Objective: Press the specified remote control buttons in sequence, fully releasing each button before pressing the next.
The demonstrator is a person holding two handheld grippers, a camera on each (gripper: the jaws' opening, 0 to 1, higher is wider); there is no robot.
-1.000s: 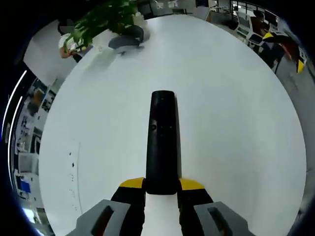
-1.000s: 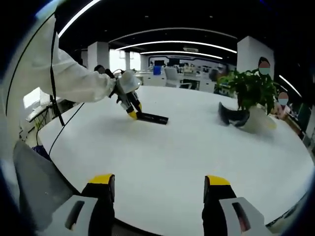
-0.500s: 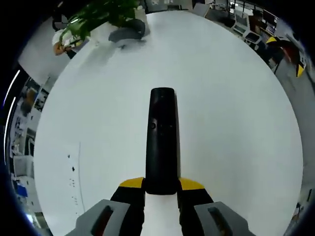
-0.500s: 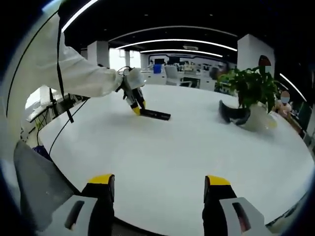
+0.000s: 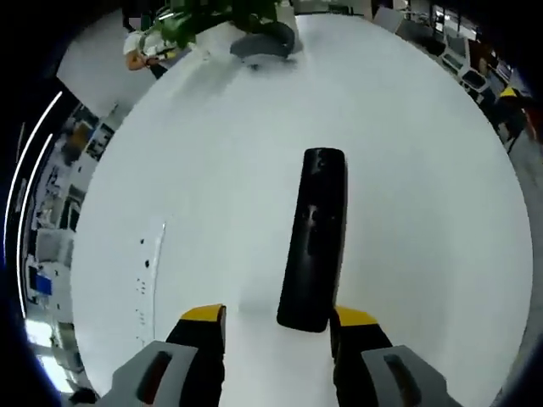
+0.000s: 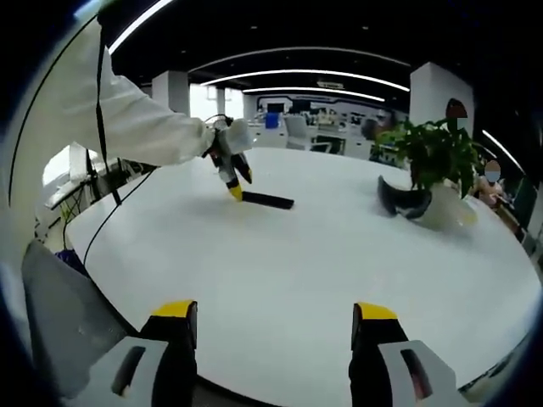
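Black remote control (image 5: pixel 314 242) lying flat on the white table (image 5: pixel 424 212), its near end between the yellow tips of the left gripper (image 5: pixel 276 318), its far end pointing to 12 o'clock, slightly toward 1. A rigid, light, smooth bar by appearance, it probably slides under an off-centre push; holding the long sides at the near end would steady it and leave the buttons free. The left jaws stand apart, the remote against the right tip with a gap on the left. In the right gripper view the remote (image 6: pixel 266 200) lies at 11 o'clock. The right gripper (image 6: pixel 276 318) hovers wide and empty, well apart from it. A potted plant (image 6: pixel 433 157) stands at 2 o'clock.
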